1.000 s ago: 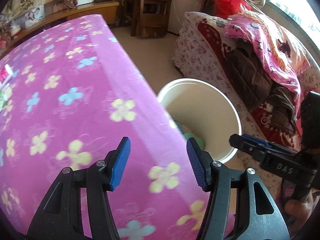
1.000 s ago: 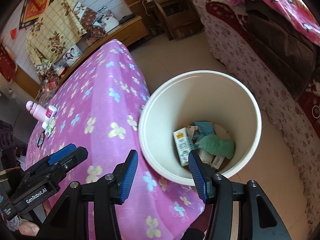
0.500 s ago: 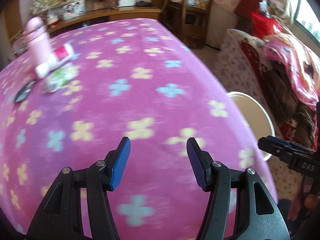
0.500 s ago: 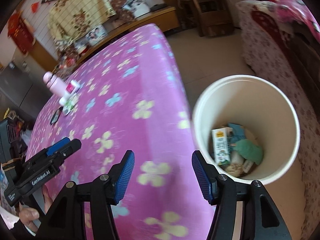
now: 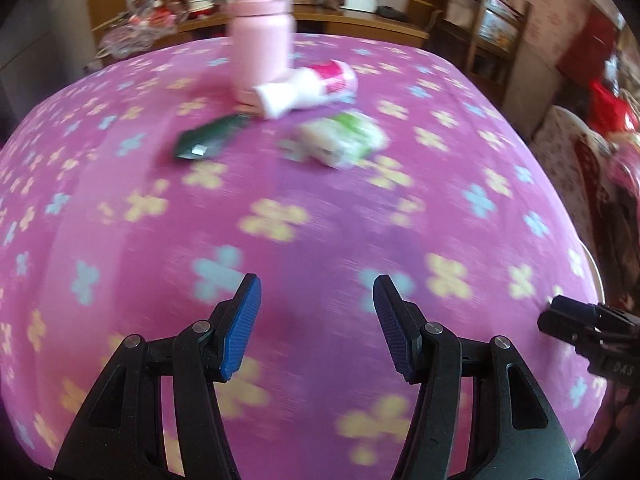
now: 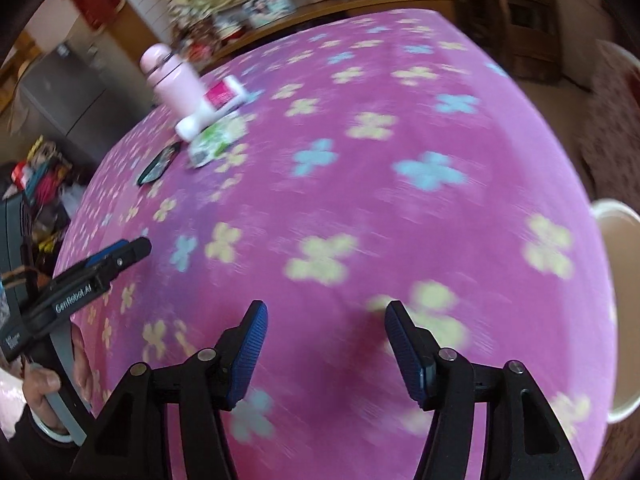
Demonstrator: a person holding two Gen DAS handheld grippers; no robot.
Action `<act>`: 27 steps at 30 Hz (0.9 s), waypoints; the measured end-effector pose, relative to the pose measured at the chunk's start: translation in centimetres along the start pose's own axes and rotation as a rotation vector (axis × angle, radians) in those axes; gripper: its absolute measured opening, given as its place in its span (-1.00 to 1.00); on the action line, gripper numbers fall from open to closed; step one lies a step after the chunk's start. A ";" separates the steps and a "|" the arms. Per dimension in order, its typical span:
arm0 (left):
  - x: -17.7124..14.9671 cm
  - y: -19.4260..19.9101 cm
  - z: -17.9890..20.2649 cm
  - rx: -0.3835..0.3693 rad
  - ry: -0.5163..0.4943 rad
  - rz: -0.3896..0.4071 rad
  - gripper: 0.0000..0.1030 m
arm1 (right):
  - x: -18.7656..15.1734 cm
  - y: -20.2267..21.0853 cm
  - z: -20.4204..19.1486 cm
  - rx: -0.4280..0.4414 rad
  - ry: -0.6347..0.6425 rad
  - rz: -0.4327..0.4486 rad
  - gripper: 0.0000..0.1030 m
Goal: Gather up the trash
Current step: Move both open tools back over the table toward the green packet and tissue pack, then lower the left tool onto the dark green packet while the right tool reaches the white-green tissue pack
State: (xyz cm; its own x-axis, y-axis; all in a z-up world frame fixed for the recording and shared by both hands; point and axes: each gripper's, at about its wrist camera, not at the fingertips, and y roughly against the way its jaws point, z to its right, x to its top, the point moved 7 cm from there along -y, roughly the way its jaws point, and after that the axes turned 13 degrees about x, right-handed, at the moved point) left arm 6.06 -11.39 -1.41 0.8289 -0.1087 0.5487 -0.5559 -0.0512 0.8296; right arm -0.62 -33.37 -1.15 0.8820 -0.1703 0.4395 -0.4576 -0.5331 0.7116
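Bright daylight, heavy motion blur across the tablecloth [image 5: 320, 216] — fisheye bending and dark vignette at the edges.

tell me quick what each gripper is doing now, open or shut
left gripper: open, holding nothing.
right gripper: open, holding nothing.

Both your wrist cameras look forward over the pink flowered counter [image 5: 320, 208], sharing the upright pink bottle [image 5: 262, 32] [image 6: 176, 82] far beyond each tongs.

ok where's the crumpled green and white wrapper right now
The crumpled green and white wrapper lies on the far part of the pink flowered tablecloth, just in front of the fallen white and red tube.
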 end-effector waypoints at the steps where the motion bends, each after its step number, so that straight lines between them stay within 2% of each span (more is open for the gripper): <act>1: 0.7 -0.4 -1.3 0.004 0.014 0.003 0.11 | 0.5 -0.8 -0.8 0.011 0.011 -0.006 0.25; 4: 2.7 -1.3 -4.0 0.007 0.037 0.007 0.14 | 2.1 -3.3 -3.1 0.037 0.036 -0.027 0.26; 6: 4.4 -2.1 -5.7 0.005 0.056 0.006 0.26 | 3.2 -4.7 -4.5 0.048 0.057 -0.034 0.26; 10: 7.6 -4.2 -8.3 -0.028 0.100 -0.005 0.30 | 6.0 -7.2 -6.5 0.070 0.083 -0.035 0.27; 16: 10.8 -7.9 -10.1 -0.024 0.111 -0.044 0.30 | 9.3 -9.3 -7.9 0.089 0.087 -0.028 0.29; 19: 11.8 -9.0 -10.3 -0.086 0.147 -0.060 0.30 | 10.3 -9.6 -8.2 0.093 0.088 -0.013 0.31; 22: 12.1 -9.6 -9.5 -0.103 0.102 -0.070 0.30 | 11.6 -10.0 -8.2 0.086 0.078 0.009 0.44; 27: 11.2 -10.2 -7.8 -0.117 -0.008 -0.083 0.30 | 13.6 -11.1 -7.7 0.065 0.029 0.036 0.45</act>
State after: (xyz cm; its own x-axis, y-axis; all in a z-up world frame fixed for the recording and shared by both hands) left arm 21.45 -4.31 -2.92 0.8708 -0.1164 0.4777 -0.4745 0.0559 0.8785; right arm 15.55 -23.38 1.13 0.8611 -0.1666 0.4803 -0.4796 -0.5796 0.6588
